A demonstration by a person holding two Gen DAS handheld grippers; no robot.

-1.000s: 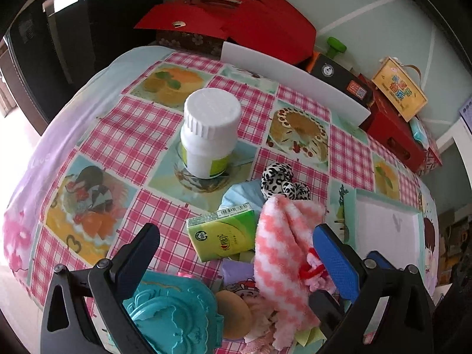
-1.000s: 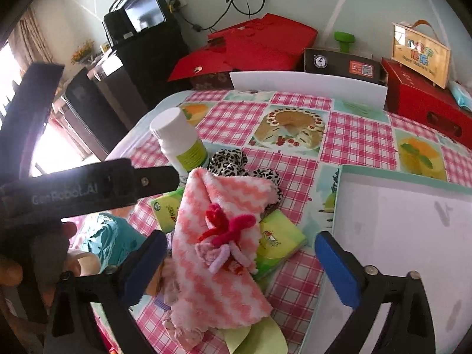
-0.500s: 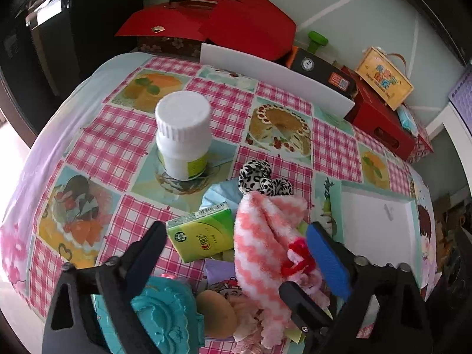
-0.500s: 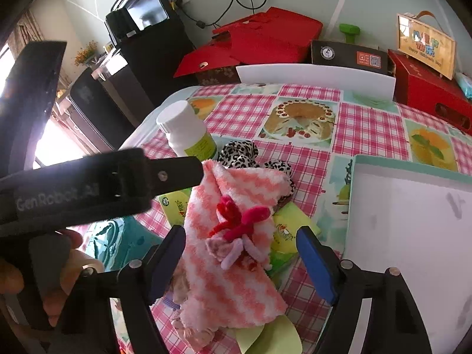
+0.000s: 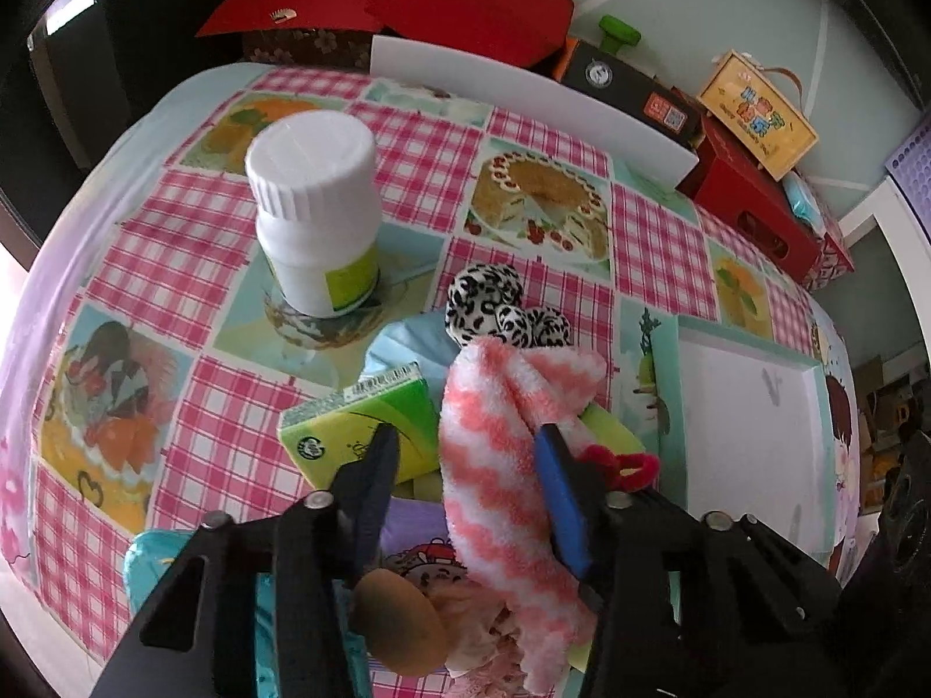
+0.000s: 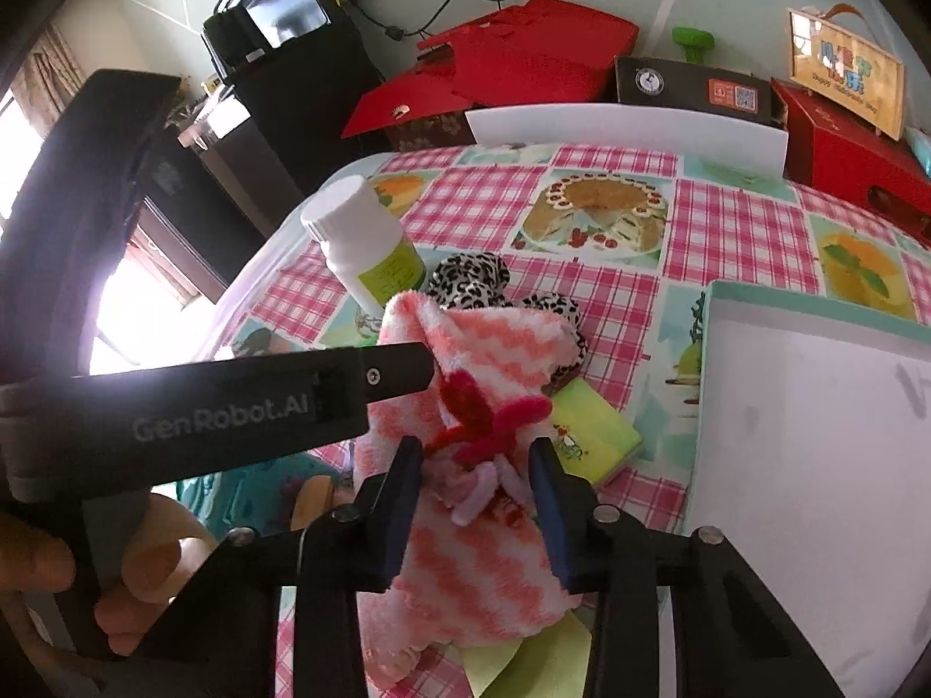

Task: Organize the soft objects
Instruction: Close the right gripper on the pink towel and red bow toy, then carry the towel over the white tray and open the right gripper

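Both your grippers are closing around the pink-striped fluffy sock (image 6: pixel 465 384) at lower centre, left gripper (image 5: pixel 465 465) near its upper fold, right gripper (image 6: pixel 474 465) straddling its red bow (image 6: pixel 483 413), probably to lift it level off the cluttered counter (image 6: pixel 611 174).

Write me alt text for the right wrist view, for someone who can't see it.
The right gripper is closing around a pink-and-white fuzzy sock with a red bow, lying on a heap on a pink checked tablecloth. The left gripper reaches onto the sock from the left; a white pill bottle stands behind, a white tray lies right.
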